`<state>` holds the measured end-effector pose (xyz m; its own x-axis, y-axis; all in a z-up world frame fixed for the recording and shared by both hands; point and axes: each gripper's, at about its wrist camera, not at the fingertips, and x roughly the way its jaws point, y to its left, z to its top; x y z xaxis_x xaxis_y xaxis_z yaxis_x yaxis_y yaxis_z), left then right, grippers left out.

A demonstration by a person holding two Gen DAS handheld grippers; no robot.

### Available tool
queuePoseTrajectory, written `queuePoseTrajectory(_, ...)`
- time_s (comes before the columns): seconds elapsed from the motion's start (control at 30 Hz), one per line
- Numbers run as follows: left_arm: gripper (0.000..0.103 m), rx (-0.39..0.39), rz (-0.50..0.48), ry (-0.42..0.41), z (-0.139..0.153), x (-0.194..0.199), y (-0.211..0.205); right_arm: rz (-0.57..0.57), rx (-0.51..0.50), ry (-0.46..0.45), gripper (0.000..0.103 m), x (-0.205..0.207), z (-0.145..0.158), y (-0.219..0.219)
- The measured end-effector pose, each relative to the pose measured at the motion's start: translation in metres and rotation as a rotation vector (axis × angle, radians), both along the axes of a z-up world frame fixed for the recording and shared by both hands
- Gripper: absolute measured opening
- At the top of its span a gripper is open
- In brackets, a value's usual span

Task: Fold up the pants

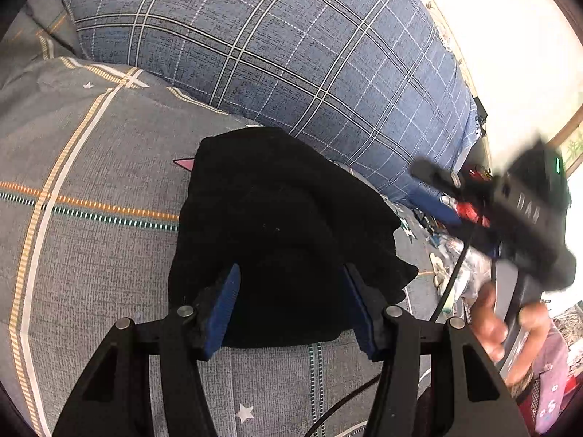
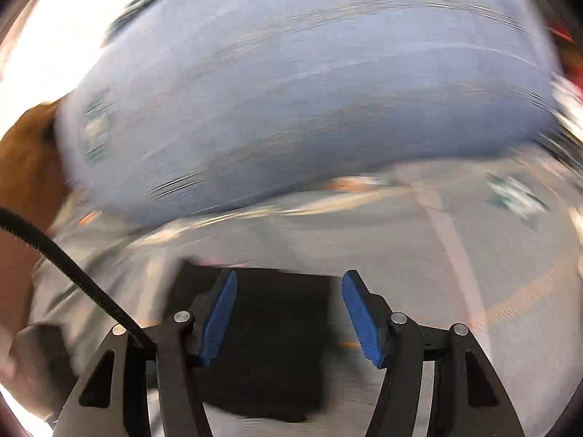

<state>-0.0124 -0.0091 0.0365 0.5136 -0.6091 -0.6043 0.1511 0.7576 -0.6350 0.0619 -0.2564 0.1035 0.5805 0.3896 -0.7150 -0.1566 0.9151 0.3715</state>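
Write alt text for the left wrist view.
Black pants, folded into a compact bundle, lie on a grey striped bedsheet between the open blue-padded jaws of the left gripper. A blue plaid pillow sits behind them. At right, blurred, a hand holds the right gripper above the bed.

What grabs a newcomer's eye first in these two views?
The black pants, bunched in a heap on the grey striped bedsheet, sit dead centre between the left gripper's open blue pads. Behind looms a big blue plaid pillow; the right-wrist view is smeared with motion blur.
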Motion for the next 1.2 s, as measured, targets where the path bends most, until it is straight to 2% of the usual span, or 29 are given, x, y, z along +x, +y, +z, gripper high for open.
queuePoseTrajectory(0.07, 0.056, -0.007, 0.003, -0.002, -0.001, -0.002, 0.000, 0.151, -0.032, 0.033, 0.066, 0.025, -0.002, 0.038)
queuePoseTrajectory(0.2, 0.056, -0.008, 0.005, -0.002, -0.001, -0.002, 0.000, 0.246, -0.227, 0.071, 0.063, 0.055, -0.022, 0.089)
queuePoseTrajectory(0.23, 0.056, -0.005, 0.006, -0.001, -0.001, -0.002, 0.000, 0.269, -0.264, 0.090, 0.042, 0.060, -0.028, 0.098)
queuePoseTrajectory(0.27, 0.056, -0.002, 0.009, -0.001, -0.002, 0.000, -0.001, 0.292, -0.298, 0.111, 0.015, 0.064, -0.033, 0.106)
queuePoseTrajectory(0.4, 0.056, 0.026, 0.005, -0.014, -0.003, 0.001, -0.006, 0.256, -0.578, 0.163, 0.012, 0.087, -0.069, 0.127)
queuePoseTrajectory(0.43, 0.056, 0.035, 0.002, -0.018, -0.002, 0.001, -0.007, 0.246, -0.633, 0.177, 0.011, 0.090, -0.080, 0.128)
queuePoseTrajectory(0.47, 0.056, 0.037, -0.002, -0.019, -0.002, 0.001, -0.006, 0.247, -0.644, 0.199, 0.011, 0.092, -0.088, 0.128)
queuePoseTrajectory(0.5, 0.056, 0.035, -0.009, -0.018, -0.002, 0.001, -0.005, 0.248, -0.643, 0.209, 0.011, 0.092, -0.093, 0.127)
queuePoseTrajectory(0.57, 0.056, 0.030, -0.027, -0.008, 0.001, 0.002, -0.001, 0.245, -0.609, 0.185, 0.011, 0.091, -0.086, 0.121)
queuePoseTrajectory(0.7, 0.056, -0.003, -0.058, 0.009, 0.022, -0.005, 0.011, 0.157, -0.436, 0.114, 0.012, 0.082, -0.039, 0.081)
queuePoseTrajectory(0.83, 0.057, -0.038, -0.062, -0.044, 0.053, -0.013, 0.024, 0.053, -0.324, 0.011, 0.029, 0.042, 0.011, 0.029)
queuePoseTrajectory(0.9, 0.061, -0.032, -0.052, -0.057, 0.061, -0.004, 0.025, 0.020, -0.283, -0.018, 0.029, 0.021, 0.025, 0.014)
queuePoseTrajectory(0.93, 0.061, -0.003, -0.047, -0.051, 0.063, 0.004, 0.021, 0.006, -0.258, -0.023, 0.030, 0.010, 0.029, 0.006)
queuePoseTrajectory(1.07, 0.061, 0.083, -0.076, 0.004, 0.049, 0.036, -0.003, -0.044, -0.215, -0.026, 0.030, -0.027, 0.022, -0.011)
queuePoseTrajectory(1.13, 0.061, 0.158, -0.078, 0.013, 0.038, 0.044, -0.016, -0.054, -0.224, -0.023, 0.030, -0.039, 0.005, -0.010)
queuePoseTrajectory(1.2, 0.061, 0.198, -0.073, 0.005, 0.031, 0.047, -0.021, -0.050, -0.186, 0.007, 0.030, -0.044, -0.012, -0.011)
